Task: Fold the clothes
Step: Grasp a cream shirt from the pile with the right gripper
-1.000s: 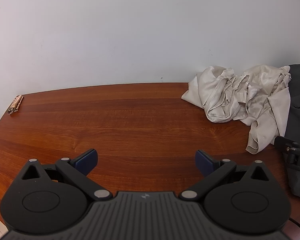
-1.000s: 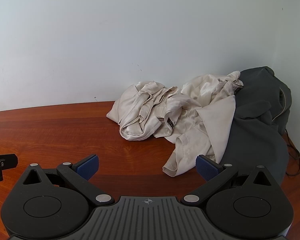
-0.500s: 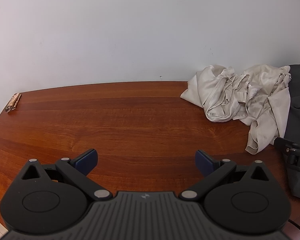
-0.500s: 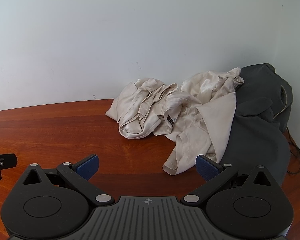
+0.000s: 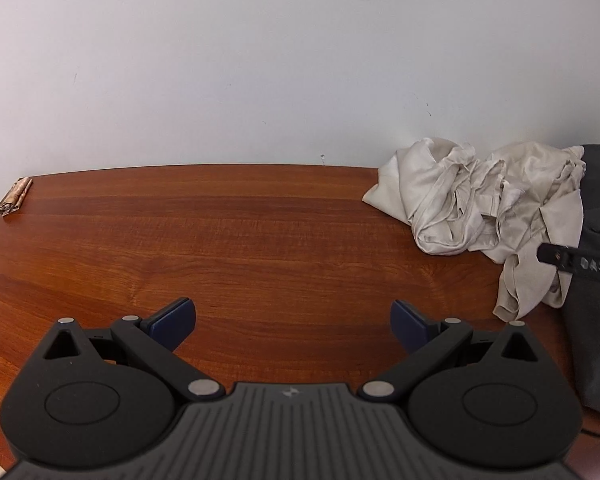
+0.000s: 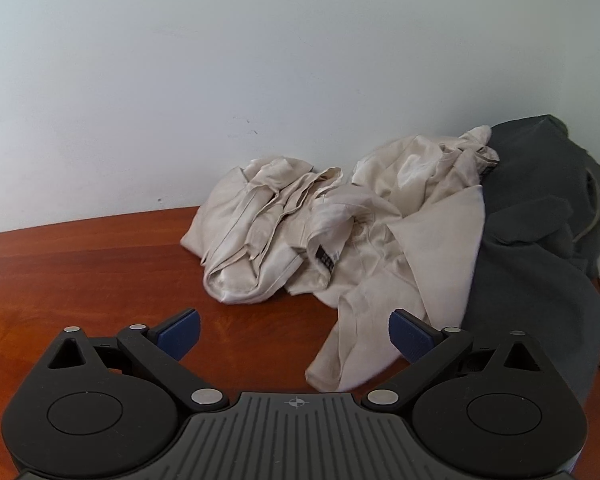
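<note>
now we hold both claws spread wide with nothing between the pads: our left claw (image 5: 292,320) over bare table (image 5: 228,240), our right claw (image 6: 294,330) just before the cream shirt (image 6: 340,236), which lies crumpled against the wall, overlapping a dark grey garment (image 6: 540,240) beside it.
</note>
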